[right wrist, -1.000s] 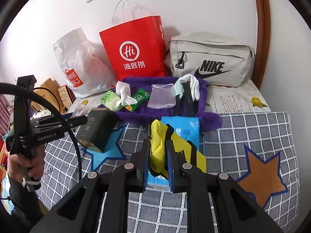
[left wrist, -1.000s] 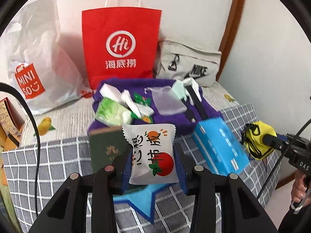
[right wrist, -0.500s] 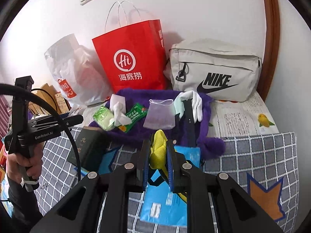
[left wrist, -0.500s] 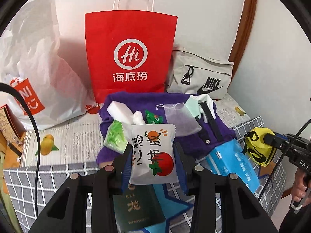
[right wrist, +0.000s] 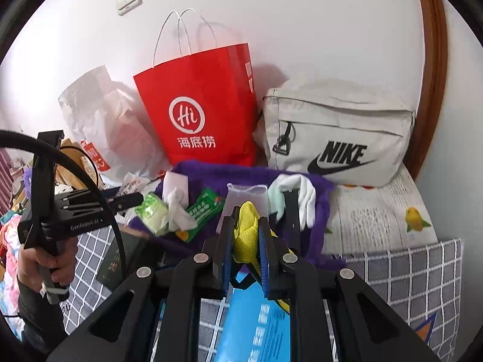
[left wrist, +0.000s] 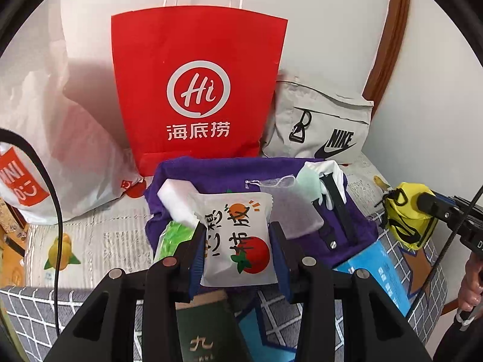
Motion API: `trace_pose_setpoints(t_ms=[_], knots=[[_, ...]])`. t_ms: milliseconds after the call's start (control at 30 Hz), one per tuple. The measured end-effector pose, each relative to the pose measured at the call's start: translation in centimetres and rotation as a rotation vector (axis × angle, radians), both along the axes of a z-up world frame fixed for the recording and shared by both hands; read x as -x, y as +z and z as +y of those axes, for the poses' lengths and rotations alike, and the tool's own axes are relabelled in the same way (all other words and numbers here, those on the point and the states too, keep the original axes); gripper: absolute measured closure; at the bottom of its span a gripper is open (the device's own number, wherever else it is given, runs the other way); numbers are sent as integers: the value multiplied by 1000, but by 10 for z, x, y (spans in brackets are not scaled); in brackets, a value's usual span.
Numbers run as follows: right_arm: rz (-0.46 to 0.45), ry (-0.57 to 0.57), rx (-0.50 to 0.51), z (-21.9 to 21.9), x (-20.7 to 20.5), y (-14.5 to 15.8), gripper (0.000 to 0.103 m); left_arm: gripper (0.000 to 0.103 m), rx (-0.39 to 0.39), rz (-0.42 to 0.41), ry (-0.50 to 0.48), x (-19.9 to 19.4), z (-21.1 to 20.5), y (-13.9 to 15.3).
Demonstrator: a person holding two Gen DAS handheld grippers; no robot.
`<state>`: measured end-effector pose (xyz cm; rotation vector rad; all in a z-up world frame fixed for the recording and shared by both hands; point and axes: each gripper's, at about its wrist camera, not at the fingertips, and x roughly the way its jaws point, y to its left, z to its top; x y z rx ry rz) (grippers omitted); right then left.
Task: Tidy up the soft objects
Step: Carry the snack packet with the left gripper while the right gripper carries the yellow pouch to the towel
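Note:
My left gripper (left wrist: 238, 241) is shut on a white snack packet (left wrist: 237, 238) printed with an orange and a tomato, held above the near edge of a purple cloth (left wrist: 211, 175). My right gripper (right wrist: 247, 220) is shut on a yellow mesh pouch (right wrist: 246, 235), which also shows at the right of the left wrist view (left wrist: 406, 214). On the purple cloth (right wrist: 229, 175) lie a white sponge (left wrist: 178, 199), green packets (right wrist: 205, 211), a clear drawstring bag (right wrist: 246, 193), white gloves (right wrist: 302, 193) and a black strap (left wrist: 338, 208).
A red paper bag (left wrist: 199, 90), a white plastic bag (left wrist: 45, 138) and a grey Nike bag (right wrist: 338, 138) stand against the wall. A blue pack (left wrist: 380, 271) and a dark green box (left wrist: 205, 328) lie on the checked blanket (right wrist: 407, 274). A hand (right wrist: 51, 259) grips the left tool.
Both grippers have moved forward toward the purple cloth and the bags, each keeping its grip. The red bag and cloth now look larger and nearer.

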<state>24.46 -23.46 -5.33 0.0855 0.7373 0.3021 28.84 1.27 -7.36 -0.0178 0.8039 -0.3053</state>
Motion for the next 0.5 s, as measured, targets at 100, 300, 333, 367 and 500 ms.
trace_pose_setpoints(t_ms=[100, 300, 333, 367, 500], knots=[[-11, 11, -9, 4, -15, -1, 87, 65, 13, 5, 6, -9, -1, -1], [-8, 4, -52, 11, -46, -4, 87, 65, 17, 11, 23, -28, -6, 0], [-8, 5, -58, 12, -50, -5, 87, 65, 19, 11, 30, -31, -5, 0], [-5, 8, -68, 13, -56, -6, 87, 65, 19, 10, 37, -34, -5, -1], [10, -1, -99, 14, -72, -11, 87, 65, 27, 8, 55, -43, -2, -4]])
